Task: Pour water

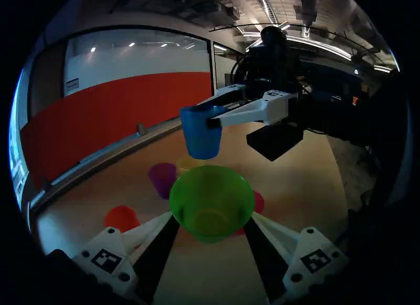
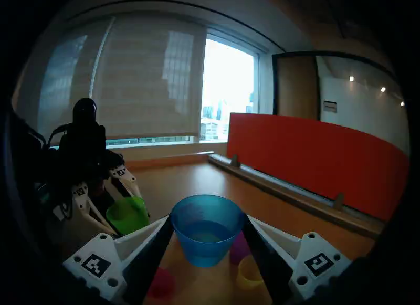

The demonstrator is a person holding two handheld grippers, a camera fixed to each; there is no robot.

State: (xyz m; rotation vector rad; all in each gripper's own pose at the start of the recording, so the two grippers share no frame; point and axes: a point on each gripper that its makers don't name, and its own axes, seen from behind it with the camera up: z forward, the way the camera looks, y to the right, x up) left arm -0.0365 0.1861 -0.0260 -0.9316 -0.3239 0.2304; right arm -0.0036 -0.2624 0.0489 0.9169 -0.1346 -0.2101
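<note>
While the blue cup [image 2: 206,242] hangs upright in the right claw's [image 2: 207,223] grip, above and seemingly beyond the green cup [image 1: 211,200] clenched in the left claw [image 1: 211,221], both are off the tabletop [image 1: 299,174]. Tipped from there, I'd guess, the stream misses the green mouth and wets the tabletop and the loose cups [image 1: 163,178] beneath.

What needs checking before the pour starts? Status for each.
1. Left gripper on green cup: clamped on both sides, ok.
2. Right gripper on blue cup: clamped on both sides, ok.
3. Both cups upright: ok.
4. Water in blue cup: a little seems to sit at the bottom, amount cannot tell.
5. Blue cup lined up over green cup's rim: cannot tell.
6. Loose cups on the table below, such as the purple cup: near the spill path, not ok.
</note>
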